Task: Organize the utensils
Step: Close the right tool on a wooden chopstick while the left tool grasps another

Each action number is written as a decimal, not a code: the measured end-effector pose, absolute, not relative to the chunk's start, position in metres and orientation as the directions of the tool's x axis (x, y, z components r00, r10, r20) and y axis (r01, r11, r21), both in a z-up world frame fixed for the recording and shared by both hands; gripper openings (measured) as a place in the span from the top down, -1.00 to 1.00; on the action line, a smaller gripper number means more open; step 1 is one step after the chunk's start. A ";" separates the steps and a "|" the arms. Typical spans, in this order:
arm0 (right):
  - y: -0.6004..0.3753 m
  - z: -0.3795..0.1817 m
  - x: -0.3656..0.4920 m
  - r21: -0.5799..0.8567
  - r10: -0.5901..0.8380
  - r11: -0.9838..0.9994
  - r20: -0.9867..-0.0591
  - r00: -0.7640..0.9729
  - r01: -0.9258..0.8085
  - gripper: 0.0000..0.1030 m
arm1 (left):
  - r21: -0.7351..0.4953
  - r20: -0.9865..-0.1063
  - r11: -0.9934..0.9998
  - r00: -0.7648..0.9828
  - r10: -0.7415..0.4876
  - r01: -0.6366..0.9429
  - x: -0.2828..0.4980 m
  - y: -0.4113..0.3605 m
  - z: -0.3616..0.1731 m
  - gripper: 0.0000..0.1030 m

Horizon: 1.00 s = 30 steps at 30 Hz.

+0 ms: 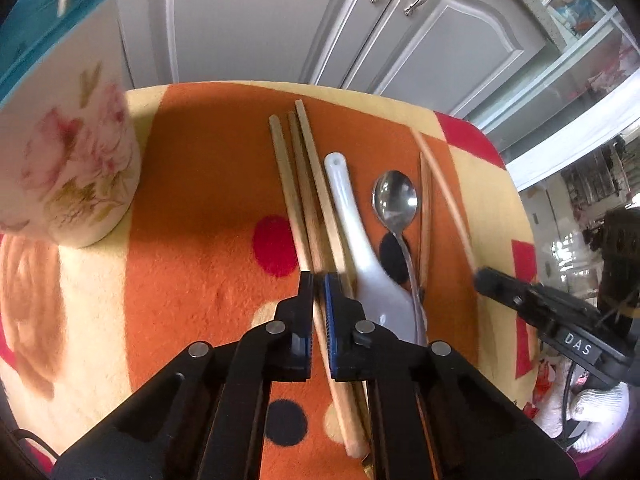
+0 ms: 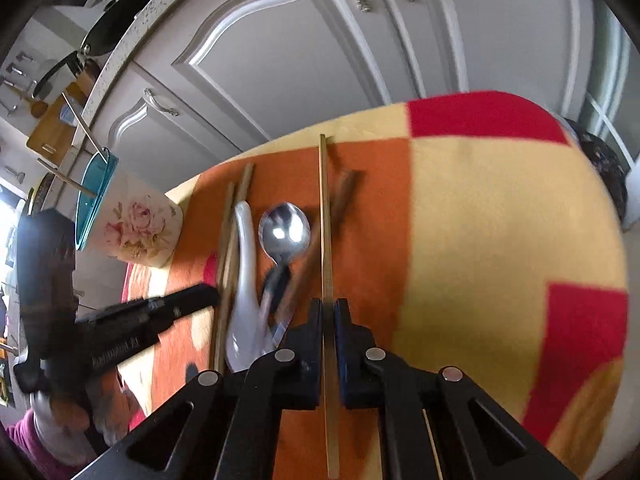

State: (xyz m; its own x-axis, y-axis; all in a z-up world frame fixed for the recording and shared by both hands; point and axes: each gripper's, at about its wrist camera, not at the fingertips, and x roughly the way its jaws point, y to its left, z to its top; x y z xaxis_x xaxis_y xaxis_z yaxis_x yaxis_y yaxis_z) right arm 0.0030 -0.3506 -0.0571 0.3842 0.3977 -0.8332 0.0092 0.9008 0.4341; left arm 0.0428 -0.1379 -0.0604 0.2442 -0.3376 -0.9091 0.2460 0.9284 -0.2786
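Note:
My left gripper (image 1: 319, 280) is shut on the middle one of three wooden chopsticks (image 1: 308, 184) lying on the blanket. To their right lie a white ceramic spoon (image 1: 352, 224), a metal spoon (image 1: 395, 200) and a dark chopstick (image 1: 425, 216). My right gripper (image 2: 328, 305) is shut on a light chopstick (image 2: 325, 216) and holds it above the blanket; it shows in the left wrist view (image 1: 444, 196) too, with the right gripper (image 1: 486, 280) at its end. A floral cup (image 1: 76, 160) with a teal rim stands at the left; it also shows in the right wrist view (image 2: 140, 224), holding chopsticks.
The table is covered by an orange, yellow and red blanket (image 1: 200, 248). Grey cabinet doors (image 1: 280, 20) stand just behind the table's far edge. A counter with a pan and cutting board (image 2: 60, 128) shows at the far left of the right wrist view.

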 end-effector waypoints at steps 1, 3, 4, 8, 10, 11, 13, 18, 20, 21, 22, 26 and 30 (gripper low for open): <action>-0.354 -0.057 -0.003 0.430 0.392 0.902 -0.836 0.384 0.017 0.90 | -0.267 -0.915 0.933 0.240 -0.324 0.244 0.041 -0.136 -0.062 0.99; -0.361 -0.058 -0.018 0.422 0.382 0.906 -0.846 0.371 0.031 0.90 | -0.269 -0.921 0.933 0.221 -0.322 0.239 0.036 -0.130 -0.067 0.99; -0.364 -0.058 -0.027 0.420 0.382 0.907 -0.851 0.362 0.030 0.90 | -0.268 -0.923 0.934 0.215 -0.319 0.235 0.034 -0.126 -0.069 0.99; -0.362 -0.064 -0.058 0.414 0.395 0.910 -0.870 0.294 0.002 0.90 | -0.307 -0.907 0.921 0.220 -0.359 0.239 0.030 -0.118 -0.061 1.00; -0.358 -0.070 -0.066 0.401 0.389 0.916 -0.886 0.253 -0.005 0.89 | -0.322 -0.896 0.918 0.238 -0.374 0.233 0.033 -0.120 -0.055 0.99; -0.357 -0.070 -0.067 0.395 0.384 0.919 -0.888 0.254 -0.005 0.89 | -0.324 -0.892 0.917 0.247 -0.378 0.232 0.036 -0.122 -0.052 0.99; -0.359 -0.067 -0.068 0.392 0.376 0.920 -0.886 0.271 0.006 0.80 | -0.307 -0.894 0.921 0.260 -0.366 0.241 0.042 -0.130 -0.051 0.99; -0.358 -0.056 -0.062 0.401 0.381 0.916 -0.876 0.297 0.010 0.49 | -0.226 -0.914 0.943 0.281 -0.291 0.243 0.055 -0.142 -0.061 0.99; -0.357 -0.052 -0.060 0.404 0.385 0.915 -0.873 0.298 0.002 0.48 | -0.235 -0.911 0.940 0.282 -0.302 0.248 0.059 -0.146 -0.062 0.99; -0.357 -0.051 -0.060 0.408 0.390 0.913 -0.871 0.299 0.000 0.48 | -0.232 -0.912 0.938 0.278 -0.301 0.256 0.060 -0.149 -0.062 0.99; -0.356 -0.049 -0.059 0.414 0.395 0.910 -0.869 0.299 0.001 0.48 | -0.230 -0.914 0.937 0.273 -0.301 0.263 0.060 -0.150 -0.062 0.99; -0.358 -0.051 -0.058 0.413 0.392 0.911 -0.871 0.297 0.009 0.45 | -0.245 -0.913 0.935 0.263 -0.311 0.255 0.065 -0.146 -0.062 0.97; -0.360 -0.053 -0.054 0.417 0.394 0.909 -0.869 0.300 0.014 0.44 | -0.276 -0.913 0.931 0.238 -0.331 0.238 0.071 -0.142 -0.066 0.89</action>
